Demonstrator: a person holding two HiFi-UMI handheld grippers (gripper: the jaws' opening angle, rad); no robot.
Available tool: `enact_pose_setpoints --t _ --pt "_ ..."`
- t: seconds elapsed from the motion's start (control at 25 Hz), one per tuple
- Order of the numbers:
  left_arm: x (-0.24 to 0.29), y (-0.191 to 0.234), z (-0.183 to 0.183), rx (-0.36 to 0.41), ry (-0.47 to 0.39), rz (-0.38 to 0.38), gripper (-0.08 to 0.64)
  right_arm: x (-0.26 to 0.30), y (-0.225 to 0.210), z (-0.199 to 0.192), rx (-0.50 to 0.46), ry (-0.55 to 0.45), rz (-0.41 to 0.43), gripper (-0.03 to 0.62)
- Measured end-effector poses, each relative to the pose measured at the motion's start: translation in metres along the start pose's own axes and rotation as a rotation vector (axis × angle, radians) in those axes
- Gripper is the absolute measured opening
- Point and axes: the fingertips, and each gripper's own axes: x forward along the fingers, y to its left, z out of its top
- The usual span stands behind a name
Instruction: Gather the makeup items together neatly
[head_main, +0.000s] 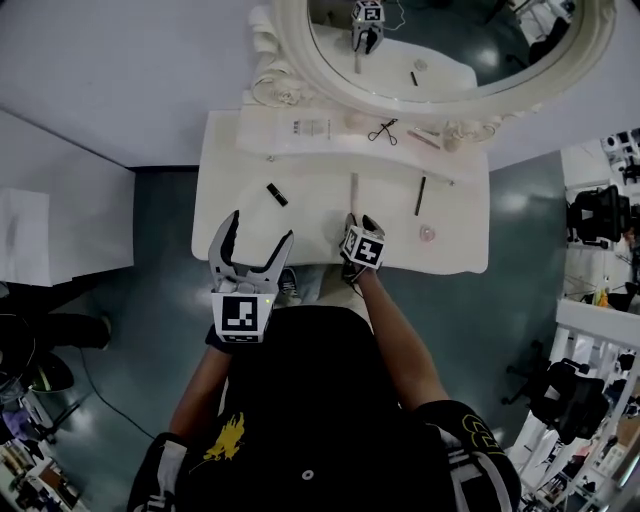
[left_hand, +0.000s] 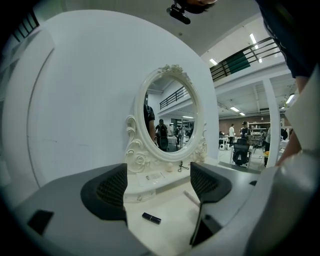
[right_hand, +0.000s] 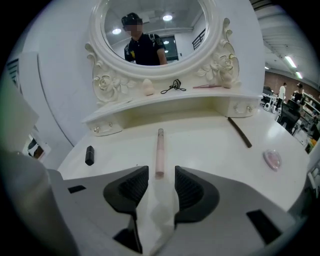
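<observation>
Right claw (right_hand: 161, 175) part-open, gripping nothing; pink tube (right_hand: 159, 152) lies at its mouth. Risk: a nudge likely rolls the tube aside. Left claw (left_hand: 159, 184) open, empty.

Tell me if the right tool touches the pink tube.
Apart: right gripper view shows gaps between the pink tube and both pads of the right tool.

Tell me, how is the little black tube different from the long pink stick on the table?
The black tube is short and stubby; the pink stick is long and thin. The black tube lies slanted, off to the left; the pink stick points straight at the mirror, its near end by the open right tongs. Both lie flat on the white table, ungripped.
</observation>
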Motion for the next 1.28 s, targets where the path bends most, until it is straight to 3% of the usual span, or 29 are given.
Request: enact_pose_setpoints --t 0.16,0.28,0.48,0.64,0.76,0.92,1.16,1.28 --pt "-0.016 0.022 -0.004 -0.016 0.003 0.069 0.4 -0.009 0.02 0.011 -0.063 -0.085 -0.011 0.176" --pt "-0.031 0.036 -0.01 -0.026 0.012 0.121 0.4 0.004 0.088 0.021 -0.22 -0.107 0.121 0.146" --pt "-0.059 0.052 -0.011 -0.031 0.022 0.196 0.4 0.025 0.196 0.008 -0.451 -0.038 0.326 0.146" --pt "-0.078 0.06 -0.013 -0.04 0.026 0.258 0.4 0.042 0.211 -0.008 -0.51 0.033 0.323 0.152" --pt "-0.089 0.068 -0.015 -0.057 0.031 0.294 0.4 0.044 0.212 -0.012 -0.498 0.039 0.323 0.118" --pt "-0.086 0.066 -0.019 -0.06 0.038 0.28 0.4 0.035 0.196 -0.002 -0.387 -0.004 0.276 0.112" --pt "-0.059 0.038 -0.011 -0.032 0.022 0.178 0.4 0.03 0.102 0.007 -0.123 -0.032 0.031 0.11" --pt "-0.049 0.024 -0.003 -0.01 0.019 0.136 0.399 0.024 0.072 0.012 -0.059 -0.052 -0.051 0.11"
